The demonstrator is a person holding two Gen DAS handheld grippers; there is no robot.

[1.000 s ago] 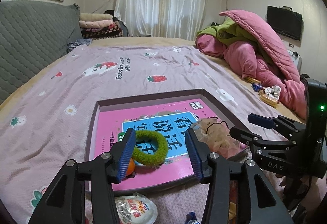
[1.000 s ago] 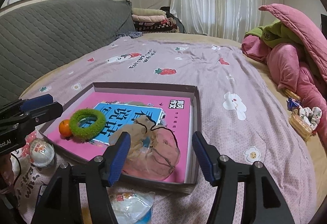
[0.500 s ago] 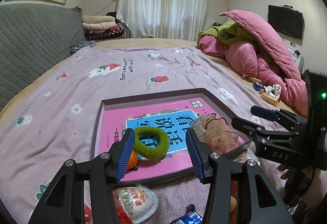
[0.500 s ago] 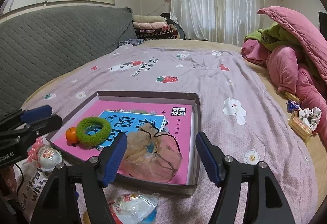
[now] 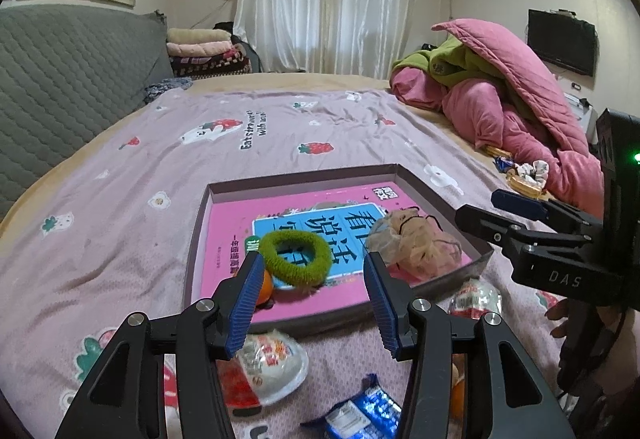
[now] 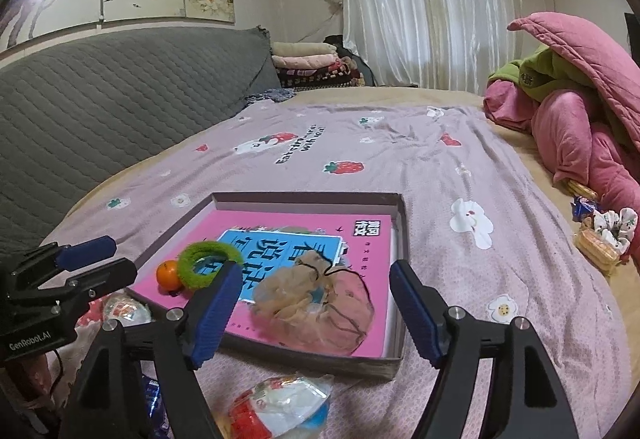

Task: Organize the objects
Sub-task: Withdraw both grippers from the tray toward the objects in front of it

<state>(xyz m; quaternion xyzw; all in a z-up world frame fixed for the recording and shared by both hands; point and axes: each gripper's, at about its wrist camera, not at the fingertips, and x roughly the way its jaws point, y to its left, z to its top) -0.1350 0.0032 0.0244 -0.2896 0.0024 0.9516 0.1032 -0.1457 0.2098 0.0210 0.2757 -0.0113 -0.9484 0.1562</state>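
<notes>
- Left wrist view: left gripper [image 5: 314, 297] hangs at lower centre of the frame, jaws moderately apart with nothing between the pads. Beyond them a shallow box [image 5: 304, 181] on the bedspread [image 5: 168, 167] serves as the collecting place: a pink book [image 5: 288, 235] lines its floor, with a green hair tie [image 5: 295, 258], a small orange [image 5: 264, 287] and a mesh pouch [image 5: 412, 243] on top. Wrapped snacks [image 5: 268, 367] lie outside the box at the lower edge, apparently not yet sorted.
- Right wrist view: right gripper [image 6: 314, 313], lower centre, has just been opening and stands wide and empty, the pouch [image 6: 316, 313] resting in the box [image 6: 396, 235] beyond it. A snack packet [image 6: 280, 407] at bottom centre lies nearest, a likely next pick.
</notes>
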